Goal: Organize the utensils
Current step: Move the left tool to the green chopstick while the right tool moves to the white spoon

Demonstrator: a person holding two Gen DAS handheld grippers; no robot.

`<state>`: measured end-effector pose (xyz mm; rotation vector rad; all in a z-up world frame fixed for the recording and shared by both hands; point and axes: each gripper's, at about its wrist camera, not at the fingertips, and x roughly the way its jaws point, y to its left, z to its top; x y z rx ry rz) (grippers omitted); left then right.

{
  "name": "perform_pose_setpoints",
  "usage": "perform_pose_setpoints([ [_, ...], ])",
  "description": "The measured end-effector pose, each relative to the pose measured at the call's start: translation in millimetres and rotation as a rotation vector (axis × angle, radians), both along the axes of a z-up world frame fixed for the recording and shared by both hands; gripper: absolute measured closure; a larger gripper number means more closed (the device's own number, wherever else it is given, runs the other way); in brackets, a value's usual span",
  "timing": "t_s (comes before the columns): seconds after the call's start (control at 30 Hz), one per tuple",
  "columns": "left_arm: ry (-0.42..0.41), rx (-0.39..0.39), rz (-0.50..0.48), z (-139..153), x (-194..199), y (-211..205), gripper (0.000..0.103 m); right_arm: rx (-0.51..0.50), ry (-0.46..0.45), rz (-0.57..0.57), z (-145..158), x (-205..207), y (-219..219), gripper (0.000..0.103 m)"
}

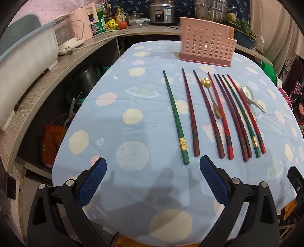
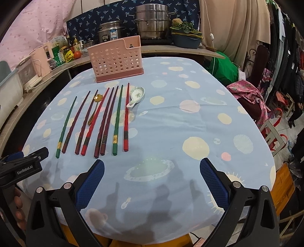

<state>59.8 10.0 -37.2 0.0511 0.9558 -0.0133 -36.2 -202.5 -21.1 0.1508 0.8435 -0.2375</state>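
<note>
Several red, maroon and green chopsticks (image 1: 210,112) lie side by side on the blue spotted tablecloth (image 1: 133,106); they also show in the right wrist view (image 2: 102,121). A gold flower-handled spoon (image 1: 210,95) lies among them, and a white ceramic spoon (image 1: 250,97) lies at their right, also in the right wrist view (image 2: 135,96). A pink perforated utensil holder (image 1: 206,43) stands upright at the far side, also in the right wrist view (image 2: 115,58). My left gripper (image 1: 153,167) is open and empty near the chopsticks' near ends. My right gripper (image 2: 152,169) is open and empty, right of the chopsticks.
A wooden counter (image 1: 57,62) runs along the left and back with appliances, bottles, a rice cooker (image 1: 163,12) and steel pots (image 2: 152,20). The left gripper's body (image 2: 20,167) shows at the left edge of the right wrist view. Chairs and clothes (image 2: 252,95) crowd the right side.
</note>
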Motion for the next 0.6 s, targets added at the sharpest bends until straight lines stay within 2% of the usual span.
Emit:
perform_pose_setpoints([
  [0.27,0.028,0.008,-0.014,-14.9,26.5,-9.0,0.019,0.004,0.013,0.003,-6.6,17.1,-2.7,0.007],
  [0.4,0.067,0.003,-0.026,-24.7,33.2,-8.7,0.037,0.006,0.014,0.008,-8.1,26.0,-4.6,0.007],
  [0.47,0.073,-0.017,-0.027,-26.6,34.0,-5.2,0.041,0.014,0.008,0.009,-6.9,30.2,-6.3,0.007],
  [0.6,0.071,-0.027,-0.044,-26.2,31.4,-3.2,0.055,0.037,-0.018,0.014,-2.6,43.0,-10.9,0.007],
])
